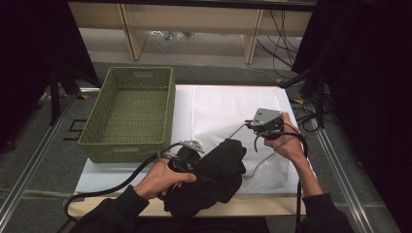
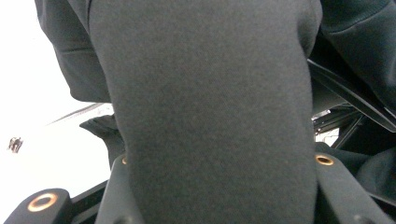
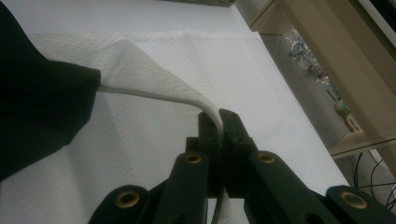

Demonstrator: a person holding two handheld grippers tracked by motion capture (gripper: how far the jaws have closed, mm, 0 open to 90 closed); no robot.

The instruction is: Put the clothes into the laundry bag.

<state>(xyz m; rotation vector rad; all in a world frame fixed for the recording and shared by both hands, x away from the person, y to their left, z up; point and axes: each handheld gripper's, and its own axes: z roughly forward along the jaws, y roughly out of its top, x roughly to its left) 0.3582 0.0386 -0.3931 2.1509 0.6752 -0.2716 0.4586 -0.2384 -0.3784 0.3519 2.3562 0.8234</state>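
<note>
Black cloth (image 2: 210, 112) is right up against my left gripper's camera, a thick fold running up between its two jaws. Jaws stand part open with the fold packed between them; it looks gripped, since the cloth fills the gap edge to edge. From the high view my left gripper (image 1: 187, 158) sits at the near edge of the table, buried in the cloth's (image 1: 214, 177) left side, my hand (image 1: 163, 177) wrapped round it.

Right gripper (image 3: 218, 122): jaws together, clamped on a raised fold of the white sheet (image 3: 196, 56). The sheet lifts in a ridge from the jaws back toward the cloth (image 3: 37, 107), which lies on it at the left of that view. From above, the right gripper (image 1: 265, 122) hangs over the sheet's (image 1: 218, 104) right part, just beyond the cloth, with the pinched sheet tented up under it.

Cloth is bunched at the table's near edge, partly hanging over it, between my two hands. Green basket (image 1: 127, 141) stands on the left, well apart from the cloth. Shelf legs (image 1: 133, 34) beyond the table.
</note>
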